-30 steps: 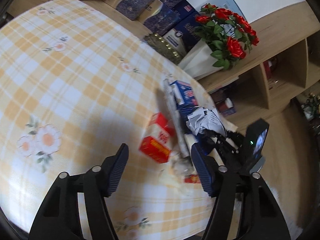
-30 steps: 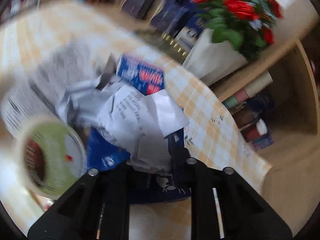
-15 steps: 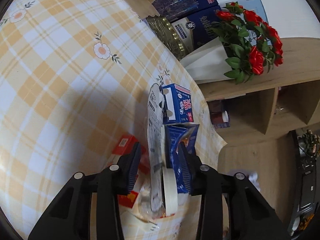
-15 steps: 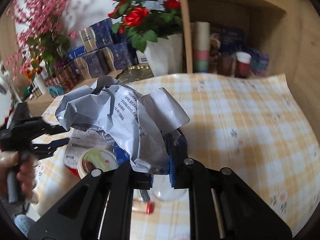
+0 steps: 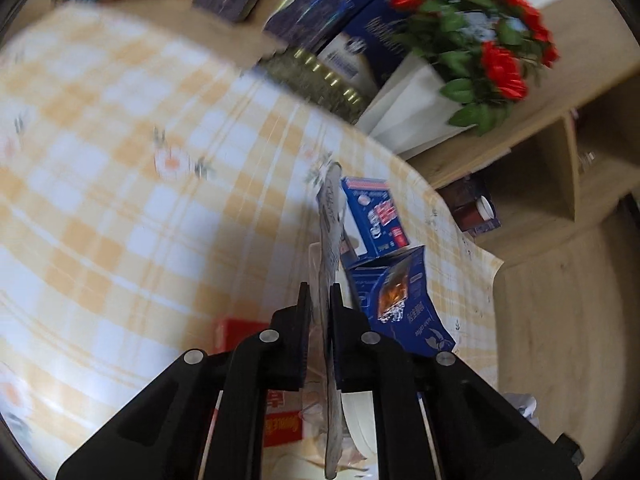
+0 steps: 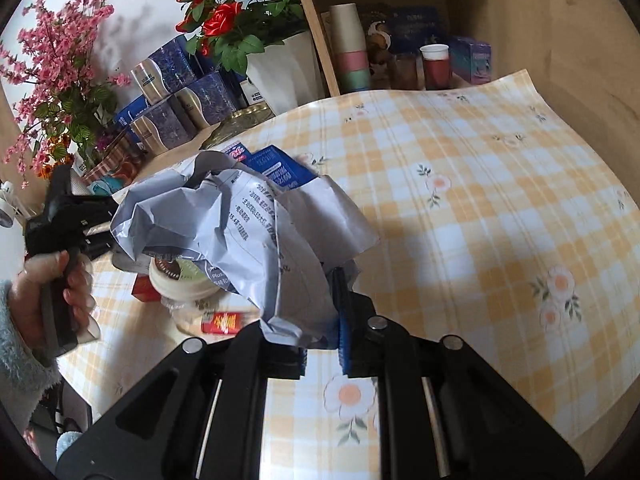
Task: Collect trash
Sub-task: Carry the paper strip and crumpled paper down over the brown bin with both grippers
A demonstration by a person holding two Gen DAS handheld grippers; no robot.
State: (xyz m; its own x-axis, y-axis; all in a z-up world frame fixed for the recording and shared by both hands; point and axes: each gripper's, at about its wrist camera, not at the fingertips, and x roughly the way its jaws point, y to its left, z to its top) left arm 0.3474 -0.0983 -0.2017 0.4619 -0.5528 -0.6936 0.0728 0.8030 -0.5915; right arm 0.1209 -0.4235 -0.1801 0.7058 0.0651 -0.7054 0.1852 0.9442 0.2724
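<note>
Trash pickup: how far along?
No bin in view, nothing visibly binned. In hand: right gripper shut on crumpled paper; left gripper, jaws just closing, pinches a thin wrapper. Left on the table: blue cartons, red box, round tub.

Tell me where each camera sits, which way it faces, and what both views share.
Left wrist: on the left gripper, angled down at the yellow checked tablecloth; its black fingers pinch a thin printed wrapper.
Right wrist: on the right gripper, angled down across the table; its fingers clamp crumpled white printed paper; a hand shows.
Shared: red artificial roses.
</note>
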